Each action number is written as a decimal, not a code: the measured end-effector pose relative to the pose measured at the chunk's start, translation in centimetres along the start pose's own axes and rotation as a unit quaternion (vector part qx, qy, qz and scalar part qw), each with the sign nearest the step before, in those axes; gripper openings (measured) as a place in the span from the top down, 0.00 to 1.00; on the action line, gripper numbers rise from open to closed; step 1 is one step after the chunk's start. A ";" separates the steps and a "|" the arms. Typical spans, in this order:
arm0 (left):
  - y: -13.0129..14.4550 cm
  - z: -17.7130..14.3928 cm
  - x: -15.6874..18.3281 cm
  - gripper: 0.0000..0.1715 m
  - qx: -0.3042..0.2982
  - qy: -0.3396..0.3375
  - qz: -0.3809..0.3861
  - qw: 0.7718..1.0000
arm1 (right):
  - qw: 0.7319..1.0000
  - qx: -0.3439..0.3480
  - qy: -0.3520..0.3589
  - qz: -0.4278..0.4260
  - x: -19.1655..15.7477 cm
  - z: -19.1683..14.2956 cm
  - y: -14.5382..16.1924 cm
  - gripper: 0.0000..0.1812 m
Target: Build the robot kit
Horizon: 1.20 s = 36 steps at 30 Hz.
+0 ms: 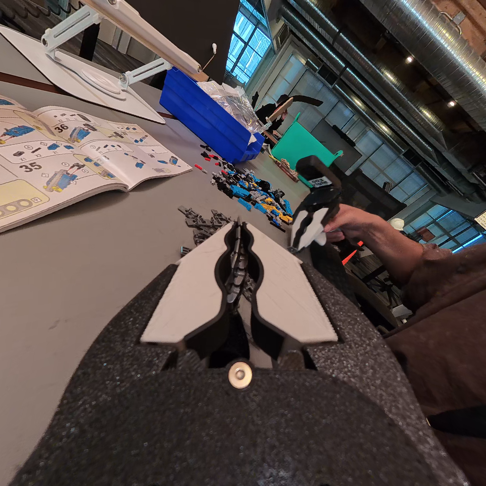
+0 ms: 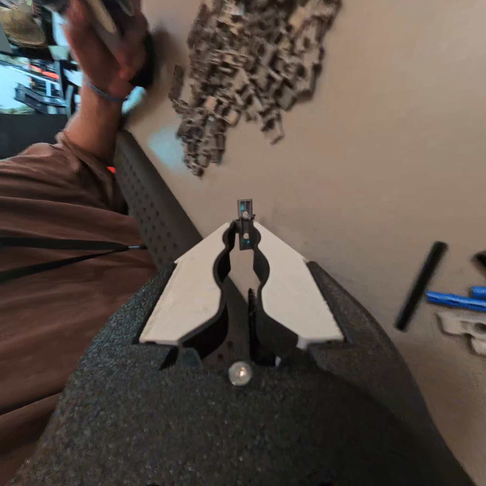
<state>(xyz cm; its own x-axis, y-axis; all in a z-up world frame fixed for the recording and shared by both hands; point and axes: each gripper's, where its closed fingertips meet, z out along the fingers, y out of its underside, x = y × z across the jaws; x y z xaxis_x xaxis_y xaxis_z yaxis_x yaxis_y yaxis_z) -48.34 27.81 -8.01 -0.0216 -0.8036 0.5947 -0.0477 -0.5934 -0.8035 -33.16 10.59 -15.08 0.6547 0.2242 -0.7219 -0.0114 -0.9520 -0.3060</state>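
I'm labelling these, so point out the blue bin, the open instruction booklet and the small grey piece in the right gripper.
blue bin (image 1: 210, 118), left wrist view, long side wall.
instruction booklet (image 1: 79, 157), left wrist view, right-hand page.
small grey piece (image 2: 245, 214), right wrist view, part protruding past fingertips.

A small dark grey plastic link piece with round holes (image 2: 245, 226) is clamped upright between the tips of the white-fingered right gripper (image 2: 243, 226), its top end standing out past them. Beyond it, on the pale grey surface (image 2: 368, 171), a blurred heap of grey plastic pieces (image 2: 244, 76) is seen. At the far left a hand (image 2: 105, 50) with a thin blue wristband (image 2: 104, 93) is shown, above a brown sleeve (image 2: 52, 210). At the right lie a black rod (image 2: 420, 285), blue pins (image 2: 457, 299) and pale grey pieces (image 2: 462, 328).
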 end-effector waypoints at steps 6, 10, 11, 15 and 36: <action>0.0 0.0 0.0 0.99 -0.001 0.002 -0.001 1.000 | 0.999 0.005 0.043 -0.009 1.6 -0.1 0.3 0.94; 0.0 0.0 0.0 0.99 -0.001 0.002 0.000 1.000 | 0.996 0.016 0.082 -0.037 2.5 -0.7 -0.2 0.94; 0.0 0.0 0.1 0.99 -0.001 0.003 0.000 1.000 | 0.994 0.020 0.092 -0.049 2.8 -0.9 -0.4 0.94; 0.0 0.0 0.1 0.99 -0.001 0.003 -0.001 1.000 | 0.996 -0.005 0.067 -0.062 1.8 -0.5 0.3 0.94; 0.0 0.0 0.1 0.98 -0.002 0.008 -0.001 1.000 | 0.996 -0.003 -0.086 0.011 -2.3 0.1 0.3 0.94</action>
<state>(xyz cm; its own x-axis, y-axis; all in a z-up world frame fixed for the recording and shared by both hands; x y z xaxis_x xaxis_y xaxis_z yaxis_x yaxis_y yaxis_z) -48.30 27.66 -7.96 -0.0365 -0.8016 0.5967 -0.0525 -0.5947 -0.8022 -34.75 9.80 -13.60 0.5150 0.2347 -0.8244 -0.0195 -0.9583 -0.2850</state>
